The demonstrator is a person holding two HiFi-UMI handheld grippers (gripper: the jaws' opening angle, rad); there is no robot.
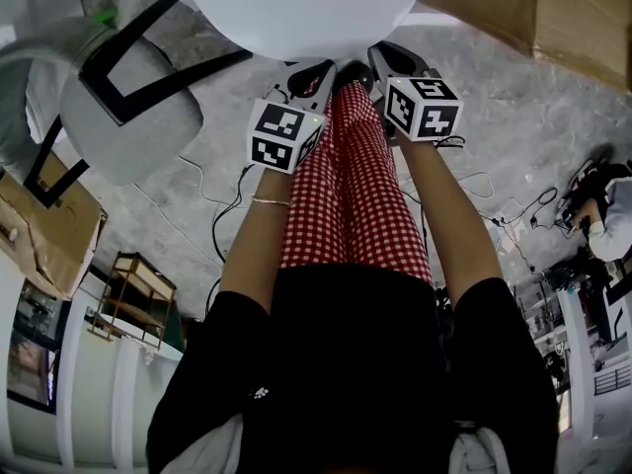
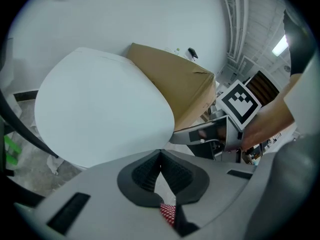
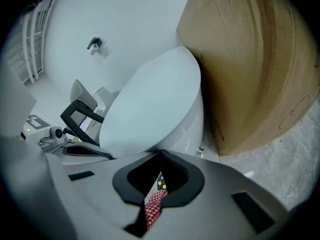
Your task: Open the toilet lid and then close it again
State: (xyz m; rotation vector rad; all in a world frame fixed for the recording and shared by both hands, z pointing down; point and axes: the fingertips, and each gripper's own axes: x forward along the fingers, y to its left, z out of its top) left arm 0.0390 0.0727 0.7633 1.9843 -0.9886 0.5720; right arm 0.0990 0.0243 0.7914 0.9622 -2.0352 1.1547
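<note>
The white toilet lid (image 1: 301,8) lies down on the bowl, a broad oval in the left gripper view (image 2: 100,114) and in the right gripper view (image 3: 155,104). My left gripper (image 1: 312,75) is at the lid's front rim, just left of my red-checked legs. Its pads meet at the tips with nothing between them (image 2: 160,156). My right gripper (image 1: 397,62) sits beside it at the same rim, also shut and empty (image 3: 160,159). Each gripper shows in the other's view: the right one (image 2: 215,131) and the left one (image 3: 75,151). Whether either touches the lid is unclear.
A large cardboard box (image 1: 553,18) (image 3: 250,69) stands right of the toilet. A black-framed support rail (image 1: 128,77) is on its left. Cables (image 1: 513,205) trail over the concrete floor. More cardboard (image 1: 49,225) and a low shelf (image 1: 128,294) are at left; another person (image 1: 604,220) is at right.
</note>
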